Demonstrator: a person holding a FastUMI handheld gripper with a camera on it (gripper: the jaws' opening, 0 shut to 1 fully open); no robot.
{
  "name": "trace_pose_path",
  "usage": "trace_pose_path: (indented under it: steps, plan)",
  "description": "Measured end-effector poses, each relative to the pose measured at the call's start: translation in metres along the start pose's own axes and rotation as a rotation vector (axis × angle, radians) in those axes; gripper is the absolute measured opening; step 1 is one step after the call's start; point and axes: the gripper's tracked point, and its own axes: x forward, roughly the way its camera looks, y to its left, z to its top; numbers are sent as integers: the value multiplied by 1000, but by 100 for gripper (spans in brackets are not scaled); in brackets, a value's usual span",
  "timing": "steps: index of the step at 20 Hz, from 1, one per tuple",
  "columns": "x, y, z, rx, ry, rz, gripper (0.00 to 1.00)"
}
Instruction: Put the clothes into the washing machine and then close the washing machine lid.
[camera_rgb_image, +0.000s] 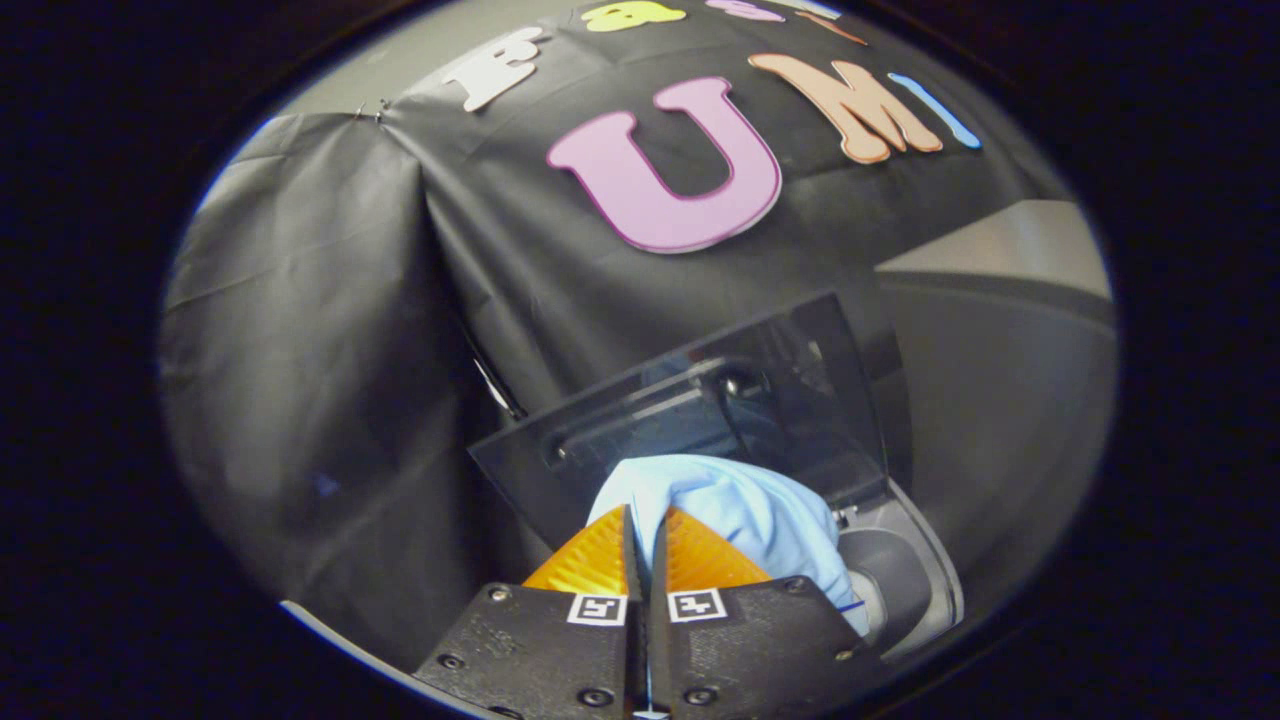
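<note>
The gripper (645, 520) carries the blue garment (740, 515) over the washing machine (900, 570). Its jaws seem clamped on cloth. Next: release inside, then lower the raised lid (690, 410)

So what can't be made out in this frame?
- Drum opening of the washing machine: hidden by the light blue garment and the gripper.
- Whether the fingers pinch the garment: contact hidden between their nearly closed tips.
- Behind the raised lid: dark and reflective, unreadable.
- Garment's type: bunched up.
</note>
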Motion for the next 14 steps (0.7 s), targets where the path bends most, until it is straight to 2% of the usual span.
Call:
trace_pose_path:
  steps: [3,8,11,14]
  plan:
    - [14,-15,-41,-57,72,-38,1]
    - [19,-29,-79,-173,143,-92,2]
    - [20,-31,-95,-282,177,-75,3]
    - [19,-32,-105,-327,181,-80,4]
